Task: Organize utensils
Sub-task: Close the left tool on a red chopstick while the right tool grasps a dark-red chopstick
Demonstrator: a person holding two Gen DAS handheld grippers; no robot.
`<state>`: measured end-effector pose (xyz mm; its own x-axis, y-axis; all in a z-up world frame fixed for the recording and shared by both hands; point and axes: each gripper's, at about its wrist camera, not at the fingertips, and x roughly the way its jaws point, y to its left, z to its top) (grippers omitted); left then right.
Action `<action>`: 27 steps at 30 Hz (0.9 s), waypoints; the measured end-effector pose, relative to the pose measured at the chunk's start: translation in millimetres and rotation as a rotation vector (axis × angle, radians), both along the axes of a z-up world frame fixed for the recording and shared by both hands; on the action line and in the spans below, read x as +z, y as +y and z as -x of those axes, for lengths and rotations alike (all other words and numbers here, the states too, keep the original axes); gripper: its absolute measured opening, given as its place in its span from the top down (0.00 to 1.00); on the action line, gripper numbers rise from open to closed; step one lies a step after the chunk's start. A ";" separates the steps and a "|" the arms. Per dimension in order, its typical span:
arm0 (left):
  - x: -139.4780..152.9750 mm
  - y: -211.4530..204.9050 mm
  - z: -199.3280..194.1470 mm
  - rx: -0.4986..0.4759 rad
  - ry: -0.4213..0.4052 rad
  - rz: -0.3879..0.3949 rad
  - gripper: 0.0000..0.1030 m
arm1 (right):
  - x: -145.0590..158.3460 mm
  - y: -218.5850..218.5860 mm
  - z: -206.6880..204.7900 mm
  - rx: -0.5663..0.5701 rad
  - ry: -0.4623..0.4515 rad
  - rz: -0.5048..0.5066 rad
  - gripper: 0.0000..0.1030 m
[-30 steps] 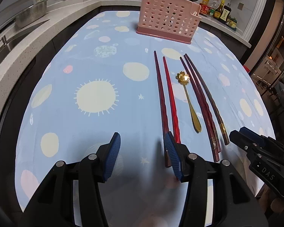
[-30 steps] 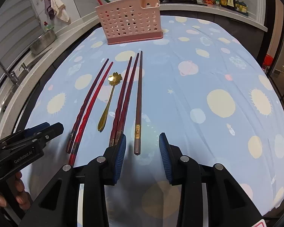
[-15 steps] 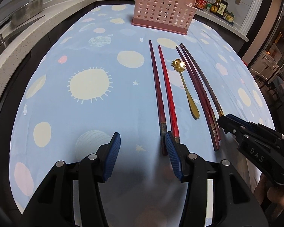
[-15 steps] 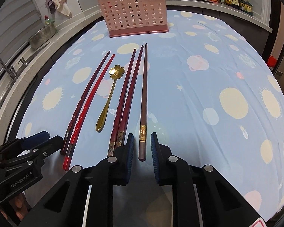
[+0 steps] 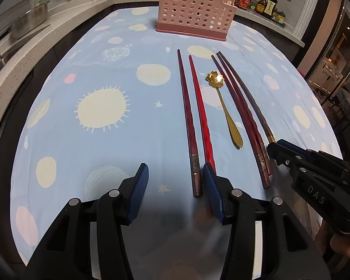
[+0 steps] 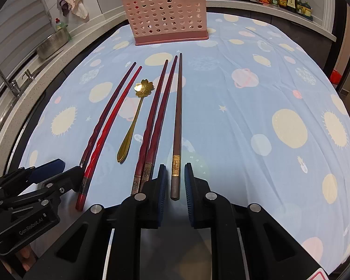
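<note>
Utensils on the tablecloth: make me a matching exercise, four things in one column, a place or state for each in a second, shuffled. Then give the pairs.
Things
1. gold spoon
2. brown chopstick
3. pink caddy
4. left gripper

Places or states
A. standing at the far end of the tablecloth
B. its near end lies between the right gripper fingers
C. open, one dark red chopstick end between its fingers
D. lying flat with chopstick pairs on either side

Pairs: 1-D, 2-B, 3-A, 4-C
</note>
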<state>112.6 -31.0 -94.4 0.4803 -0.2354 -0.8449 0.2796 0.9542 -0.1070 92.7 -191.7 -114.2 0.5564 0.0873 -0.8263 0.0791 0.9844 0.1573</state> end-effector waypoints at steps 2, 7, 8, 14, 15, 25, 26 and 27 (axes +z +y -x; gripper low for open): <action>-0.4 -1.7 0.0 0.000 -0.005 -0.011 0.55 | -0.1 0.0 -0.2 0.000 0.000 -0.001 0.86; -1.0 -2.1 -0.9 0.005 -0.014 -0.030 0.66 | -0.2 -0.1 -0.1 0.000 -0.001 0.000 0.86; -0.8 -1.4 -1.2 0.006 -0.014 -0.030 0.69 | -0.3 -0.2 0.0 0.000 0.000 0.000 0.86; -0.8 0.8 -2.0 0.007 -0.011 -0.019 0.84 | -0.5 -0.2 0.6 0.001 -0.001 0.000 0.86; -0.7 1.0 -2.1 0.006 -0.010 -0.017 0.85 | -0.5 -0.8 0.8 0.001 -0.002 0.000 0.86; 0.0 2.7 -2.8 0.003 0.004 0.004 0.93 | -0.3 -2.3 4.2 -0.002 -0.003 -0.010 0.93; 0.1 3.2 -2.8 0.003 0.006 0.007 0.93 | -0.5 -2.6 4.4 -0.003 -0.004 -0.011 0.93; 0.3 3.6 -2.5 0.004 0.007 0.010 0.93 | -0.5 -2.4 5.4 -0.003 -0.004 -0.012 0.93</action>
